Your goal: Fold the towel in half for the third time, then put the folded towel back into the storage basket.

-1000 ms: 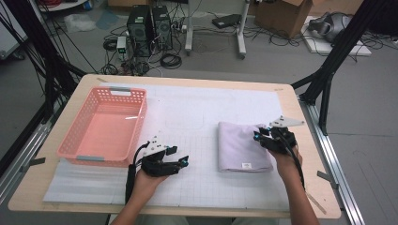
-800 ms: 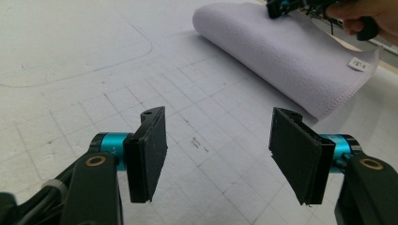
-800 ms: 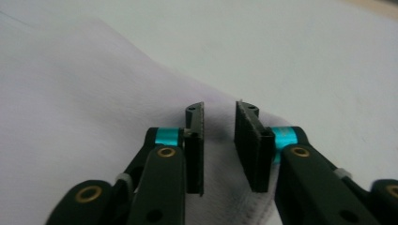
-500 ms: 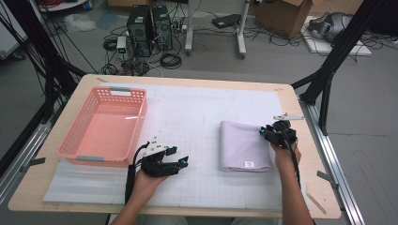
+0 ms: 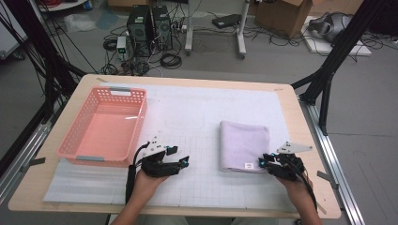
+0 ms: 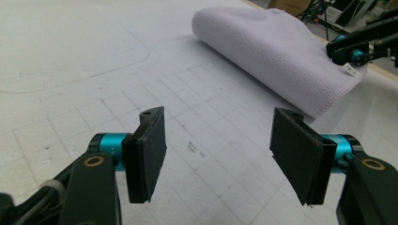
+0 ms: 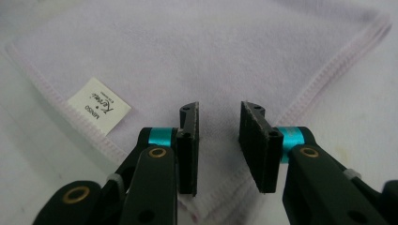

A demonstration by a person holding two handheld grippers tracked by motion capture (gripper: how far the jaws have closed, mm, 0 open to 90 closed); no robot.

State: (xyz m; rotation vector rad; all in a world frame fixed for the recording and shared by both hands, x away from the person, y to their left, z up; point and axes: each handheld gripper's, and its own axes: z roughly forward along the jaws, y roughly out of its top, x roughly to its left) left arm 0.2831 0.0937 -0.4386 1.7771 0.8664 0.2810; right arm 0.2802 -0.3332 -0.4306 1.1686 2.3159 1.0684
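My right gripper (image 7: 218,150), jaws narrowly apart and empty, hovers over the towel's (image 5: 244,145) near right corner; left gripper (image 6: 225,154) spread, farther off.

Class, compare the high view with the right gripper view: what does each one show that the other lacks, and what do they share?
High view alone: the pink plastic lattice basket at the left of the white gridded mat, the wooden table, the left gripper and both forearms.

Right gripper view alone: the printed lettering on the small white label and the stitched hem along the towel's edges.

Both: the folded lilac towel, its label, and the right gripper, jaws apart over the towel's near corner, not visibly clamping it.
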